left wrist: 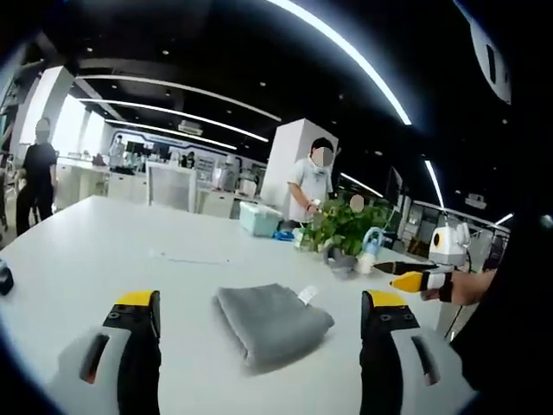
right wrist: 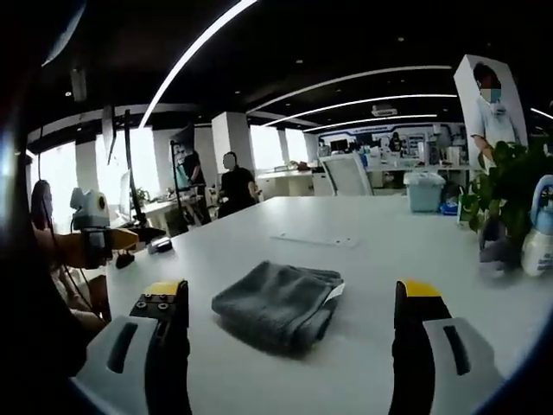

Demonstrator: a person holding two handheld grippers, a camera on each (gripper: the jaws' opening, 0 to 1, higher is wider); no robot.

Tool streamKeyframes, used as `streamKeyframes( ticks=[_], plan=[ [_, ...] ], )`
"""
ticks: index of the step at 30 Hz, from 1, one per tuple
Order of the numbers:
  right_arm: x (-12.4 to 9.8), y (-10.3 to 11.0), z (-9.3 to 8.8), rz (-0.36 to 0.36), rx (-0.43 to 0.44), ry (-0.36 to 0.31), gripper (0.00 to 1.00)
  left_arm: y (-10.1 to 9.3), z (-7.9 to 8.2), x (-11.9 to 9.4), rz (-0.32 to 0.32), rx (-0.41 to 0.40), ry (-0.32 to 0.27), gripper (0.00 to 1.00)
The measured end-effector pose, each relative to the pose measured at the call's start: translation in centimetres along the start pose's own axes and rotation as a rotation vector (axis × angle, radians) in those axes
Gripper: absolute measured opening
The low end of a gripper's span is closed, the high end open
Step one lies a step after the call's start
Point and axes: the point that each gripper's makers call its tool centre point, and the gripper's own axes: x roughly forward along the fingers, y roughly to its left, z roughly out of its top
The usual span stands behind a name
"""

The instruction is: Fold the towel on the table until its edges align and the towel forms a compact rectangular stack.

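A grey towel (left wrist: 273, 325) lies folded into a thick, roughly rectangular pad on the white table (left wrist: 95, 246), with a small white label (left wrist: 307, 295) at one corner. My left gripper (left wrist: 261, 300) hovers just in front of it, its yellow-tipped jaws wide apart, open and holding nothing. In the right gripper view the same towel (right wrist: 276, 304) sits between and beyond the spread jaws of my right gripper (right wrist: 292, 290), which is also open. A hand holds the right gripper (left wrist: 419, 279) at the right of the left gripper view. The left gripper (right wrist: 104, 239) appears at the left of the right gripper view.
A potted plant (left wrist: 346, 229), a spray bottle (left wrist: 371, 251) and a teal box (left wrist: 259, 218) stand at the table's far side. A small black object (right wrist: 160, 245) lies near one edge. An office chair (right wrist: 346, 173) and several standing people are beyond the table.
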Motion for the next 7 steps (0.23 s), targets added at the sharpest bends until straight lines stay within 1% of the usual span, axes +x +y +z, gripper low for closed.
streamKeyframes(
  ticks=[1, 3, 4, 5, 6, 7],
  plan=[
    [-0.2, 0.0, -0.1, -0.003, 0.005, 0.001, 0.99, 0.0, -0.1, -0.1, -0.002, -0.017, 0.003, 0.99],
    [-0.5, 0.1, -0.3, -0.005, 0.048, -0.014, 0.99, 0.1, -0.3, -0.3, -0.002, -0.037, 0.001, 0.99],
    [-0.5, 0.1, -0.7, -0.006, 0.084, -0.012, 0.99, 0.1, -0.3, -0.4, -0.001, -0.045, 0.000, 0.99],
    [-0.7, 0.1, -1.5, -0.007, 0.116, 0.010, 0.99, 0.0, -0.4, -0.4, 0.000, -0.046, 0.001, 0.99],
    [-0.8, 0.0, -2.0, -0.012, 0.118, 0.025, 0.99, 0.0, -0.5, -0.5, 0.000, -0.043, 0.005, 0.99],
    [-0.9, 0.1, -2.1, -0.014, 0.114, 0.025, 0.99, -0.1, -0.6, -0.5, 0.002, -0.039, 0.009, 0.99]
  ],
)
